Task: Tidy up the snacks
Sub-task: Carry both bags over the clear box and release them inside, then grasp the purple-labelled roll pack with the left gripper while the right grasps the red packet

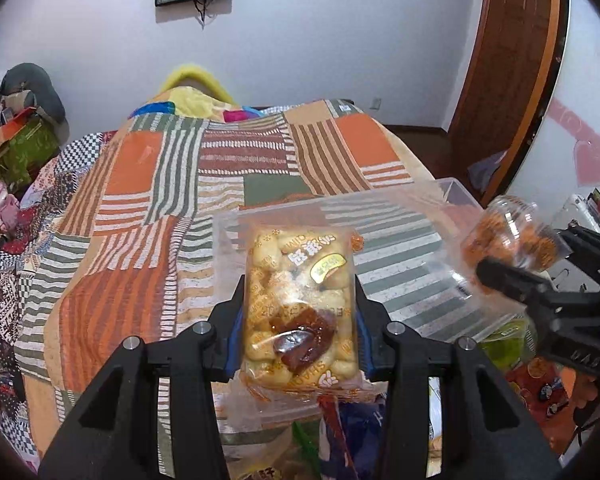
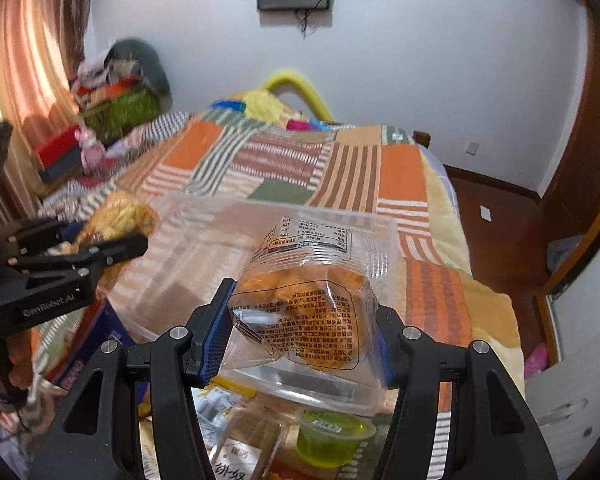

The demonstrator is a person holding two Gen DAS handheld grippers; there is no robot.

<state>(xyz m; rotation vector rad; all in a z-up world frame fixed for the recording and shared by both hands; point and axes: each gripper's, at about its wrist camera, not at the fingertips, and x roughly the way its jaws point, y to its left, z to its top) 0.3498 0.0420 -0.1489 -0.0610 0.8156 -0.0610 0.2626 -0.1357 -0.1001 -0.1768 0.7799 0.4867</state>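
**Mia:** Two grippers show in the left wrist view. The left gripper [image 1: 300, 312] is at 6 o'clock. Its fingers [image 1: 236, 320] squeeze a bag of little yellow buns [image 1: 300, 300] from both sides.

**Ben:** Where is the bag?

**Mia:** It is up in the air, in front of the clear plastic bin [image 1: 400, 240]. The bin sits on the bed, on the striped quilt [image 1: 140, 200].

**Ben:** And the other one?

**Mia:** The right gripper [image 1: 540, 272] is at 3 o'clock. It holds a clear pack of orange snacks [image 1: 508, 236]. More snack bags [image 1: 548, 392] lie low down, at 5 o'clock.

**Ben:** Now the right wrist view?

**Mia:** The right gripper [image 2: 304, 328] is at 6 o'clock. Its blue fingers [image 2: 216, 336] pinch the clear pack of orange snacks [image 2: 312, 300] on both sides. The pack hangs over the near edge of the clear plastic bin [image 2: 204, 240].

**Ben:** Can you see the left one there?

**Mia:** Yes, the left gripper [image 2: 100, 240] is at 9 o'clock. It grips the bag of little yellow buns [image 2: 120, 216], just beside the bin.

**Ben:** What is under the pack?

**Mia:** One green jelly cup [image 2: 332, 436] at 6 o'clock, with some paper packets [image 2: 240, 452] next to it. The striped quilt [image 2: 400, 176] goes off toward 12 o'clock.
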